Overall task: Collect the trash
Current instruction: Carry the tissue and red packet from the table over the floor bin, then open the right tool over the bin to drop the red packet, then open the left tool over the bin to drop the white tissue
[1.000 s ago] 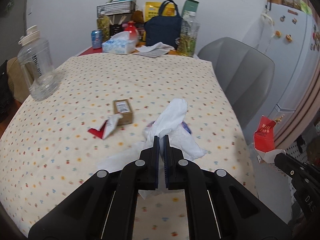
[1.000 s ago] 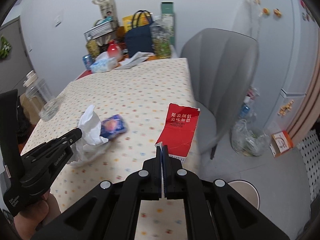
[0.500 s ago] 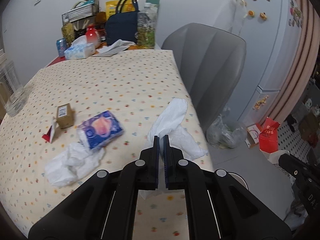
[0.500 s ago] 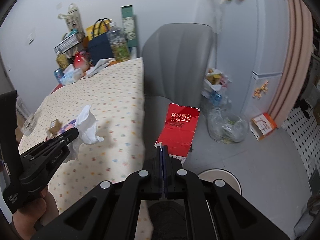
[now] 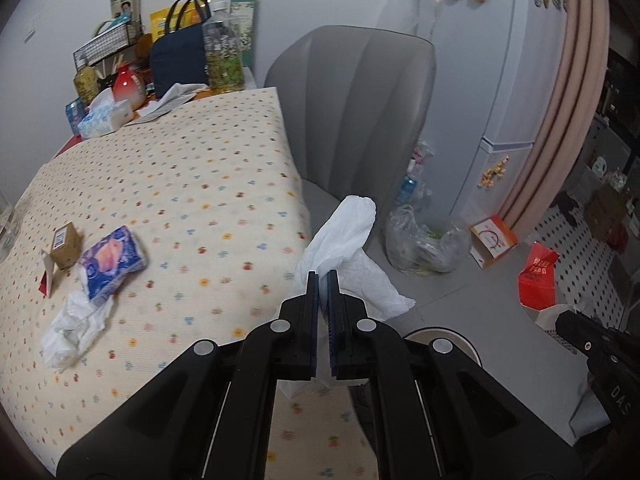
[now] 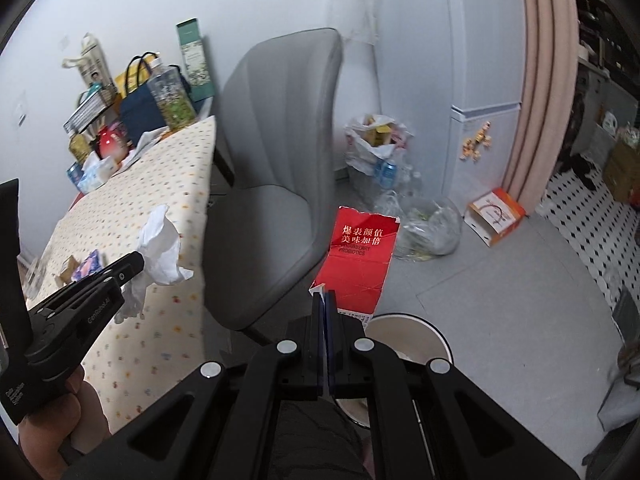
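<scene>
My left gripper (image 5: 323, 276) is shut on a crumpled white tissue (image 5: 344, 240), carried past the table's right edge over the floor. The same tissue (image 6: 160, 240) hangs from that gripper (image 6: 136, 258) in the right wrist view. My right gripper (image 6: 325, 294) is shut on a flattened red carton (image 6: 360, 256) with white lettering, held above a round white bin (image 6: 404, 332) on the floor. In the left wrist view the carton (image 5: 536, 276) shows at far right and the bin's rim (image 5: 436, 334) peeks below the fingers. More trash lies on the table: another tissue (image 5: 76, 328), a blue packet (image 5: 112, 264), a small brown box (image 5: 66, 244).
A grey chair (image 6: 280, 152) stands between the table (image 5: 180, 184) and a white fridge (image 6: 472, 80). Clear bags of bottles (image 6: 380, 152) and an orange box (image 6: 496, 216) sit on the floor by the fridge. Bottles, a navy bag (image 5: 176, 60) and a tissue box crowd the table's far end.
Both grippers swung right, off the table and over the floor, each keeping its load. The chair, fridge and white bin have come into view.
</scene>
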Demonstrator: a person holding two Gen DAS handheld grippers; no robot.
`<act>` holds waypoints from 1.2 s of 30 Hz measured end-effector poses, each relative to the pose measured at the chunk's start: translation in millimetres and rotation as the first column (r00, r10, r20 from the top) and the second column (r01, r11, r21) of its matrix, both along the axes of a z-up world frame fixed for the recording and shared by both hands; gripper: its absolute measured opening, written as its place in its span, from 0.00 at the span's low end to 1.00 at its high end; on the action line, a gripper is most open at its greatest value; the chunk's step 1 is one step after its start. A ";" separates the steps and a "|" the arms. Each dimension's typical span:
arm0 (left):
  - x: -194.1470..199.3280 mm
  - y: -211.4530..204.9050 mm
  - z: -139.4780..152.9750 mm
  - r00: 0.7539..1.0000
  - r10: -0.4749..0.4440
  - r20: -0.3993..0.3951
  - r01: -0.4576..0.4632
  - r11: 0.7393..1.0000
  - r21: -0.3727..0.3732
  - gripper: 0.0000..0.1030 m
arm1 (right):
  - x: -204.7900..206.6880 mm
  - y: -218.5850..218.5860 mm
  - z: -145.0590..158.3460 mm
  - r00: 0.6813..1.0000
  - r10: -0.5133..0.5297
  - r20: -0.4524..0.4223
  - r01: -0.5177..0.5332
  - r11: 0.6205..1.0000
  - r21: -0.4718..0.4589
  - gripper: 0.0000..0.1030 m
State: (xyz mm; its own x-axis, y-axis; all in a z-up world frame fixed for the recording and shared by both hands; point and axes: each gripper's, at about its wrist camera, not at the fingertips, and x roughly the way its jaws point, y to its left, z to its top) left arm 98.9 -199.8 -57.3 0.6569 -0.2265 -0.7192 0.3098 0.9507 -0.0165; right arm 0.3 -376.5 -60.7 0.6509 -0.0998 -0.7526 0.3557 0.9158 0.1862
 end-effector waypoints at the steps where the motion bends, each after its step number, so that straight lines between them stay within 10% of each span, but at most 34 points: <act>1: -1.0 -5.8 -1.0 1.000 -0.009 -0.001 0.009 1.000 0.004 0.05 | -1.5 -3.9 -2.0 1.000 -0.006 -0.002 0.006 1.000 0.004 0.02; 11: -3.5 -36.6 -9.9 0.999 -0.051 -0.013 0.051 0.998 0.040 0.05 | -5.5 -37.6 -33.6 0.997 -0.056 -0.061 0.059 0.997 0.050 0.06; 14: -5.0 -48.1 -13.2 0.997 -0.068 -0.020 0.069 0.996 0.051 0.05 | -13.1 -46.9 -35.1 0.994 -0.095 -0.056 0.097 0.995 0.034 0.52; 36: -46.3 -159.8 -39.5 0.948 -0.306 -0.090 0.314 0.945 0.091 0.05 | -89.7 -137.7 -40.4 0.938 -0.345 -0.032 0.346 0.938 -0.001 0.76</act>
State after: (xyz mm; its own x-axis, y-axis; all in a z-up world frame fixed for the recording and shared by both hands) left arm 52.6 -359.6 -96.8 0.5100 -0.3330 -0.7931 0.5914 0.8053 0.0422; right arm -89.4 -514.2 -101.1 0.5528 -0.3110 -0.7731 0.6559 0.7347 0.1734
